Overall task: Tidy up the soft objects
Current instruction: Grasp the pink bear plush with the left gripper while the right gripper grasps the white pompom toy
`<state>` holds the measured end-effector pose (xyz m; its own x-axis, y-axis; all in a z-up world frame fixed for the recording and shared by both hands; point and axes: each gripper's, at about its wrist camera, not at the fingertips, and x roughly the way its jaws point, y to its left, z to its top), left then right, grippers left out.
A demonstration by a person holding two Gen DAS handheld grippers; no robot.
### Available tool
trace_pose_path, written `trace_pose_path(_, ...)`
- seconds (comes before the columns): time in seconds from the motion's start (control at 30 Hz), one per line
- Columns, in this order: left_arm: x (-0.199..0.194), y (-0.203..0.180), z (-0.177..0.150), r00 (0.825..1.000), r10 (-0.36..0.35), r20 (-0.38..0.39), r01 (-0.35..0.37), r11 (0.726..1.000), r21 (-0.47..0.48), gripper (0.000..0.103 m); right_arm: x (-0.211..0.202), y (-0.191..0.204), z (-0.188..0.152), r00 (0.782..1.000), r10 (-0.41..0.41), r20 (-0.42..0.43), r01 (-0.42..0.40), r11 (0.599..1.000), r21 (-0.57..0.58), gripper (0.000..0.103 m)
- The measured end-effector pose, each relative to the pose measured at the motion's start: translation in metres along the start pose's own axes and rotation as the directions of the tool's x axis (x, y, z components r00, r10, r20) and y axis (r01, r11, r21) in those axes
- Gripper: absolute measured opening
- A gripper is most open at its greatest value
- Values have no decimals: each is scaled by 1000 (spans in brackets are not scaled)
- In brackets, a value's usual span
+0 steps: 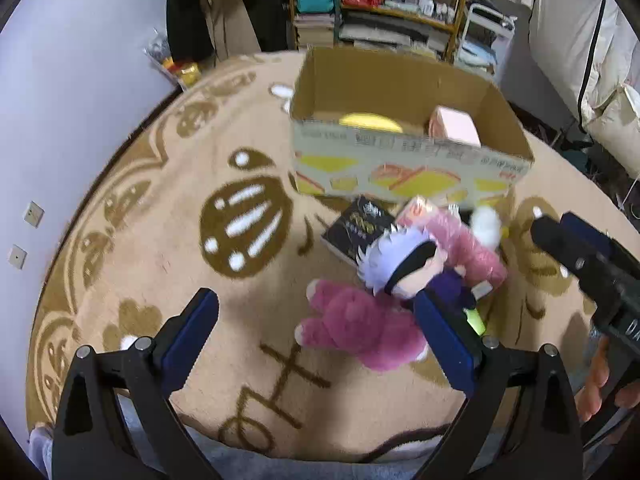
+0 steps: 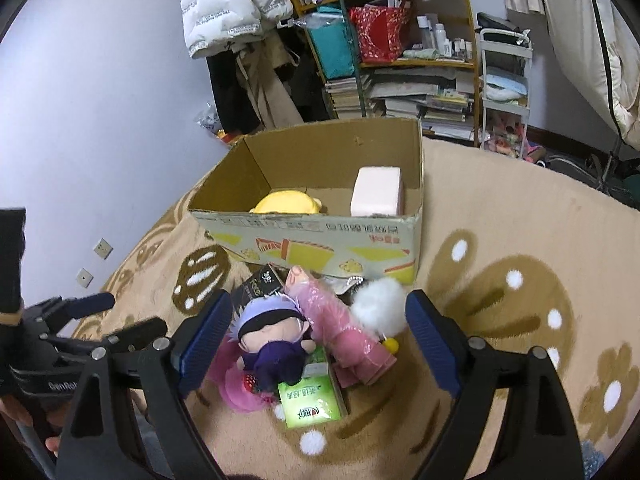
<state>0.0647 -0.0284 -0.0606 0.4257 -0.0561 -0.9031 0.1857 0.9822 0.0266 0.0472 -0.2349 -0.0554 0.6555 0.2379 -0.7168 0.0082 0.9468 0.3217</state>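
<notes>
Left gripper (image 1: 316, 334): jaws wide apart, nothing between the pads, pointing down at the beige patterned rug (image 1: 160, 216). Right gripper (image 2: 318, 338): jaws equally wide, nothing gripped, hanging above the toy pile.

Pile, seen from the right wrist camera: the green rectangular carton (image 2: 310, 400) lies nearest, at 6 o'clock. The small plush doll with lilac hair and black blindfold (image 2: 274, 338) lies on it, at the pile's centre. The magenta plush toy (image 1: 360, 328) sits at 8 o'clock of the doll, just beside the left gripper's right finger. The pink plastic-wrapped plush (image 2: 344, 332) touches the doll at 3 o'clock. The white fluffy pompom (image 2: 378, 306) lies at 2 o'clock.

The open brown cardboard box (image 2: 320, 240) stands at 12 o'clock, holding a yellow plush (image 2: 286, 204) and a pale pink block (image 2: 376, 192).
</notes>
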Motion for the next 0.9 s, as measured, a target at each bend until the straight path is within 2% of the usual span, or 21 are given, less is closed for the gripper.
trace_pose_path(0.23, 29, -1, -4, 997, 3, -80, -4, 1000, -10, 97, 19, -18, 1, 999, -10, -45, 14, 997, 79, 93)
trace_pose_path(0.4, 51, -1, -6, 990, -9, -139, 5, 1000, -27, 97, 37, -35, 2, 996, -19, -88, 33, 986, 161, 93)
trace_pose_path(0.6, 73, -7, -9, 980, -18, -199, 14, 1000, -25, 98, 59, -48, 1, 990, -42, -137, 70, 977, 201, 93)
trace_pose_path(0.9, 97, -9, -6, 971, -12, -241, 4, 999, -36, 98, 92, -61, -3, 977, -61, -204, 110, 965, 239, 90)
